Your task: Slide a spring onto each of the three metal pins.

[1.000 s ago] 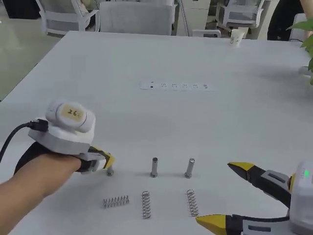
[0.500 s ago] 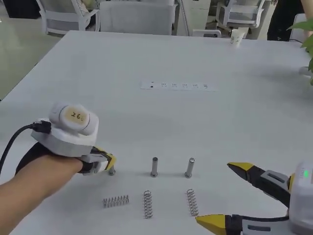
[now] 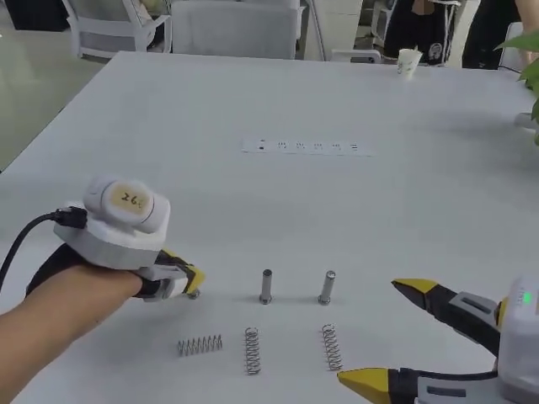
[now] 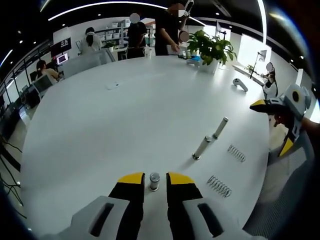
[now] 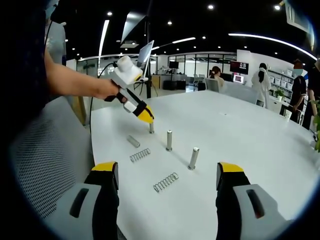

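The left claw point(image 4: 155, 176) is down at the end of the row. Its yellow-tipped jaws are drawn in narrow on either side of the short upright steel pin point(image 4: 154, 184) there. In the left gripper view I see a sliver of worktop on each side of the pin, so I'd say the jaws bracket it rather than clamp it.

The right claw point(image 3: 387, 334) hangs at the near edge of the pale grey worktop point(image 3: 278, 202) with its jaws spread wide and nothing in them.

The other two steel pins, the middle one point(image 3: 266, 286) and the one at the right end point(image 3: 328, 288), stand bare. No spring is on any of the three.

The three small wire coil springs lie flat on the worktop in a row just on the person's side of the pins. The right-hand spring point(image 3: 330, 348) and the middle one point(image 3: 252, 350) point roughly toward the pins. The left-hand one point(image 3: 200, 345) lies crosswise, along the row.

The right-hand spring is the nearest to the open right claw, ahead of it and a little to its left. The right-end pin stands just beyond that spring.

As I read it, the spring's long axis runs along the worktop while the pin's points straight up. Whichever claw lifts a spring will have to tip it on end before it can drop over a pin. The right claw looks far better placed for that.
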Action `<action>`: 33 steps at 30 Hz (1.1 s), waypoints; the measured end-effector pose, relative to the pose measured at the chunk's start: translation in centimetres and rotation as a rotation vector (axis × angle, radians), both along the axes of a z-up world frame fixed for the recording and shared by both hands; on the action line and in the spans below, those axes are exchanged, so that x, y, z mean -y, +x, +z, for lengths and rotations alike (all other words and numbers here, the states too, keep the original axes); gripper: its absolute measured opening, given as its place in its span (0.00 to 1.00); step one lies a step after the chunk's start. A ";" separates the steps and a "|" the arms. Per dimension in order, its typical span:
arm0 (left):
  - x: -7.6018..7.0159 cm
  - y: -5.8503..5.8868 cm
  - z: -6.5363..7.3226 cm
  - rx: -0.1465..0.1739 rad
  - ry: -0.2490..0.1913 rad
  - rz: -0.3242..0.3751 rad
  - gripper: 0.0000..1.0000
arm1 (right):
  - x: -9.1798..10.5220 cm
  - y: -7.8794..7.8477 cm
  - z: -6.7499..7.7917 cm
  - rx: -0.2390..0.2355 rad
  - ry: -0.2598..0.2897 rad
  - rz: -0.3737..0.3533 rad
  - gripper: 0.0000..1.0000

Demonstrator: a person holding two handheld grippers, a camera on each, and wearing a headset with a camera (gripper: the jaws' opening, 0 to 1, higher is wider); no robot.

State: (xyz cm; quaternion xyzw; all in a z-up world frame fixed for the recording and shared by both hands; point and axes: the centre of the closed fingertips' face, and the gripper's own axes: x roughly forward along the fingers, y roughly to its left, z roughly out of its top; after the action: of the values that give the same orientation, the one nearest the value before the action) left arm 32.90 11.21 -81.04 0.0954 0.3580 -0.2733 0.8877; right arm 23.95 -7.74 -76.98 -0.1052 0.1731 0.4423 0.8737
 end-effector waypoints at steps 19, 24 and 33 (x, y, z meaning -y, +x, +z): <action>-1.7 -2.5 0.9 0.015 -0.046 -0.013 0.25 | 0.0 0.0 0.0 0.002 -0.002 0.000 0.81; -1.7 -3.8 1.0 0.018 -0.076 -0.038 0.26 | 0.0 0.0 0.0 0.001 -0.002 -0.002 0.81; -0.6 -6.3 0.0 0.002 -0.124 -0.154 0.25 | 0.1 0.0 0.1 0.001 0.000 -0.009 0.81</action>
State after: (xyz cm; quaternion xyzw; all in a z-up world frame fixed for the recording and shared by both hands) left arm 26.62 11.86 -81.04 0.0678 0.3310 -0.3624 0.8686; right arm 23.94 -7.88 -76.92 -0.1048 0.1732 0.4383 0.8757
